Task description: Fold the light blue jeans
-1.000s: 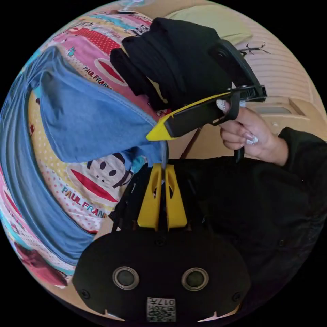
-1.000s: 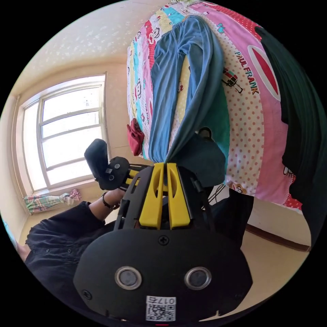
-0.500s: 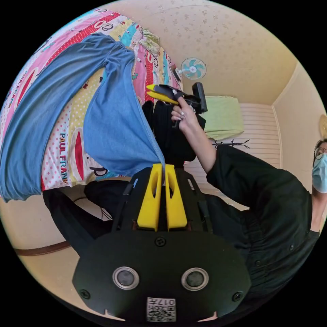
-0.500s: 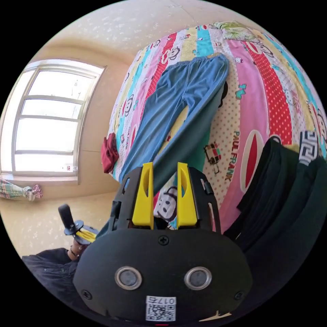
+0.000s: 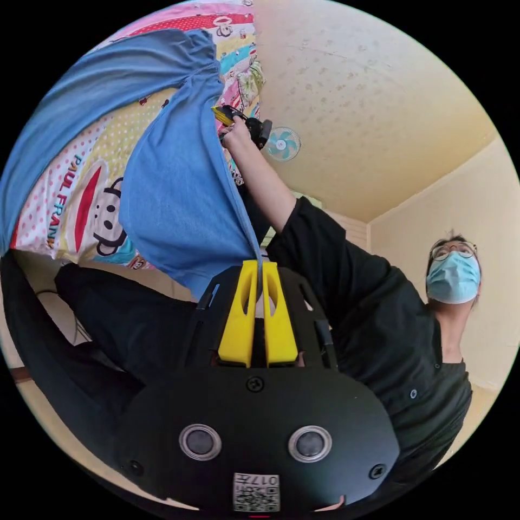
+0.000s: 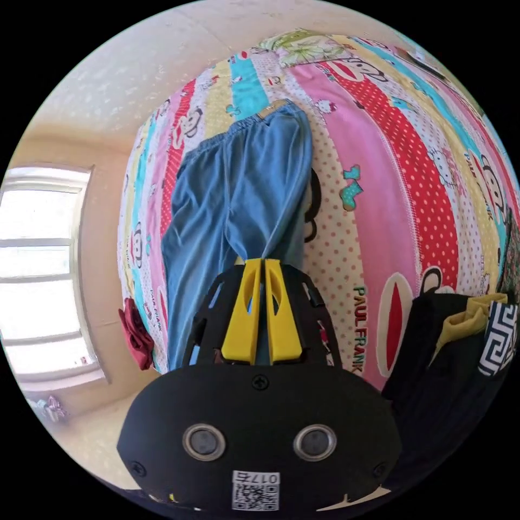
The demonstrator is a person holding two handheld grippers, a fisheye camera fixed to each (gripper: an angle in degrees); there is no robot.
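Now, going from left to right in the right gripper view, a bright window (image 6: pixel 38 303) is sitting at the left edge, and a small dark red cloth (image 6: pixel 135 338) is lying at the edge of the colourful cartoon-print bedsheet (image 6: pixel 401 216). Next come the light blue jeans (image 6: pixel 233 189), which are lying spread on that sheet with the elastic waistband at the far end. Your right gripper (image 6: pixel 259 261) is pinching a bunch of the jeans' fabric, its yellow jaws pressed together on it. At the right a pile of folded black clothes (image 6: pixel 433 357) is resting on the sheet just beside the jeans, with a black-and-white patterned piece at its edge.

In the left gripper view, one jeans leg (image 5: pixel 179 200) is hanging lifted off the sheet (image 5: pixel 65 200), and your left gripper (image 5: pixel 259 263) is clamping its edge, jaws together on the denim. Farther up, your right arm is reaching out straight over the bed, your hand (image 5: pixel 234 135) gripping the right gripper (image 5: pixel 219 112) at the far part of the jeans. A small wall fan (image 5: pixel 281 144) is showing just past it, and your black-sleeved body is taking up the right side.

You can read "PAUL FRANK" printed on the sheet in both views; I am leaving out the code labels on the gripper housings.
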